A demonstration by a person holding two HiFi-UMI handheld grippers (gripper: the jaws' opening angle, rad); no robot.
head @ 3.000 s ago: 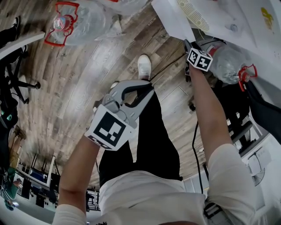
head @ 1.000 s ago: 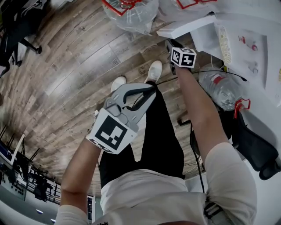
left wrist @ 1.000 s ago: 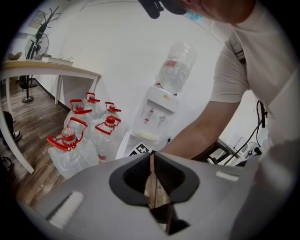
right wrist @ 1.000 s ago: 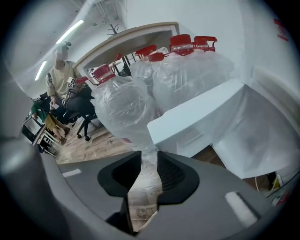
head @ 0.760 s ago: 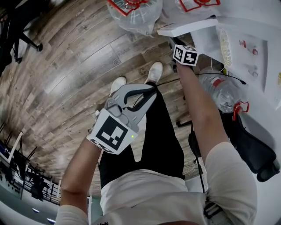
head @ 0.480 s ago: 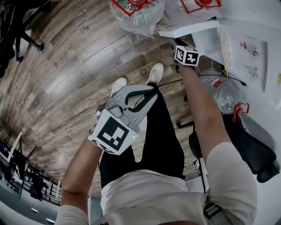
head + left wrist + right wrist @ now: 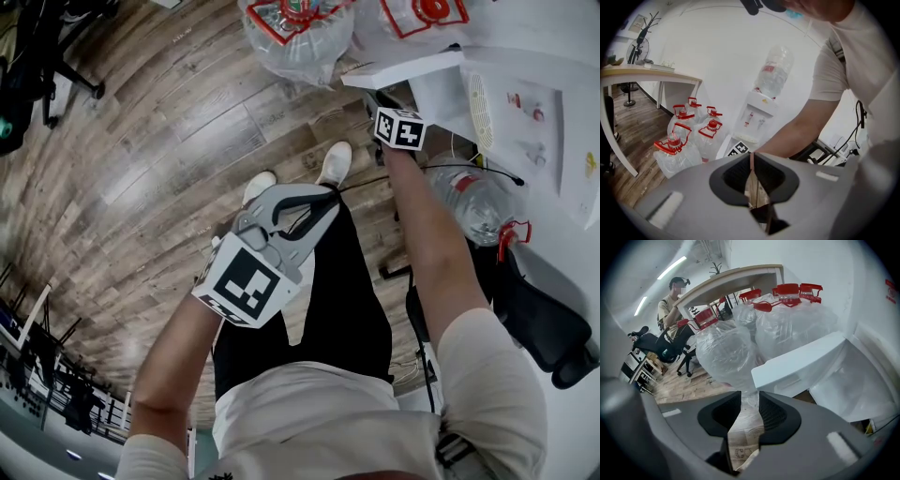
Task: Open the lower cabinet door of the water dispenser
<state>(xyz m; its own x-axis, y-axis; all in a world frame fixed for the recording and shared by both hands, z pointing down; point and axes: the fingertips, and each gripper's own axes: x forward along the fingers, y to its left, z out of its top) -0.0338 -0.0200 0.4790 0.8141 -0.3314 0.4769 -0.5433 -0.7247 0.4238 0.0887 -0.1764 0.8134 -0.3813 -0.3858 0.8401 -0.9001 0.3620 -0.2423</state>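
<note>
Clear plastic jugs (image 7: 726, 348) (red-capped) crowd just beside the open cabinet door (image 7: 797, 365).

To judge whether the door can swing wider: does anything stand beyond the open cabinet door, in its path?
Yes. The water bottles stand just beyond the cabinet door, on the side it swings toward. Whether they touch it cannot be told.

We count two hand-held grippers (image 7: 751, 157) (image 7: 746, 404), one water dispenser (image 7: 759, 105), at least four red-capped water jugs (image 7: 677, 157), two white shoes (image 7: 335, 162).
</note>
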